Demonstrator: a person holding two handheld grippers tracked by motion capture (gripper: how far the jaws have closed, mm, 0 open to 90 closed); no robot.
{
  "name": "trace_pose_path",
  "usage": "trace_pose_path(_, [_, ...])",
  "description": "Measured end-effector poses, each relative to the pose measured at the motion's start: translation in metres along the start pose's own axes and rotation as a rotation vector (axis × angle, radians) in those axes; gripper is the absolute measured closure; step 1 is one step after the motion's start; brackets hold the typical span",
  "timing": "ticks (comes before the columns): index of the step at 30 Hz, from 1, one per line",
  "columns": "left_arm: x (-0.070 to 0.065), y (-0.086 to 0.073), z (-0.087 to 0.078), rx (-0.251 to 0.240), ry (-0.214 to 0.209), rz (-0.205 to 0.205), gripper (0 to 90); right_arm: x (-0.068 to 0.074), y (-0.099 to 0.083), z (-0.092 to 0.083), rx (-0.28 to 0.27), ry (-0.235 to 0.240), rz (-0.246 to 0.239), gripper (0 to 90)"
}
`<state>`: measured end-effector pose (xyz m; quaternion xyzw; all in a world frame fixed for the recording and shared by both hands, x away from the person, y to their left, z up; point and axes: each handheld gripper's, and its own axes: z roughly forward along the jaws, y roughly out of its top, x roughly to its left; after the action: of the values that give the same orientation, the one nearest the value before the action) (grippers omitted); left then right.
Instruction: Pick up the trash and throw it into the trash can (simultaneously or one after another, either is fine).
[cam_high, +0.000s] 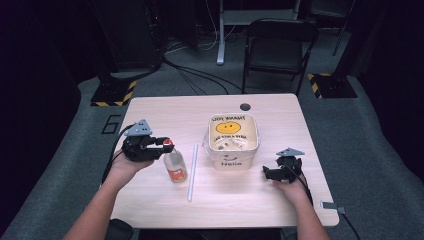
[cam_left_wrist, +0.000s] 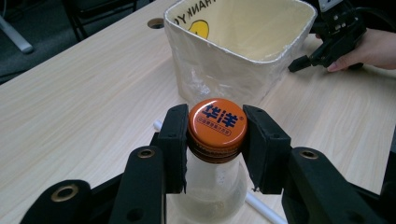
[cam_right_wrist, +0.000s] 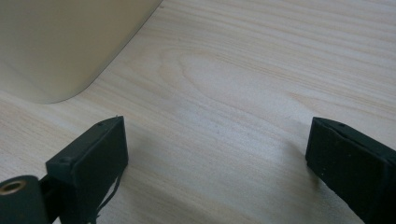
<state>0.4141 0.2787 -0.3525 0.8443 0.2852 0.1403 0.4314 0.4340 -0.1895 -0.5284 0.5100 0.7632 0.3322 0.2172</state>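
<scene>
The left gripper (cam_left_wrist: 216, 135) is clamped on the orange cap (cam_left_wrist: 217, 123) of the bottle (cam_high: 175, 166), which stands upright left of the tub (cam_high: 233, 141), a straw (cam_high: 192, 171) between them. To lift it cleanly, keep the squeeze level and rise straight. The right gripper (cam_right_wrist: 217, 154) rests spread wide, holding nothing, right of the tub.

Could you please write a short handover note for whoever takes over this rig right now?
Left gripper: shut on the orange cap of the bottle, which stands upright on the table.
Right gripper: open, holding nothing, low over bare table right of the tub.
A white straw lies between bottle and tub.
Done: cap gripped. Left: probably moving or opening the bottle; the cap is still on.
</scene>
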Motion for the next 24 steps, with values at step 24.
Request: trace_pose_path(24, [0.003, 0.047, -0.014, 0.043, 0.013, 0.037, 62.9, 0.0, 0.0, 0.0, 0.0, 0.0, 0.0, 4.9])
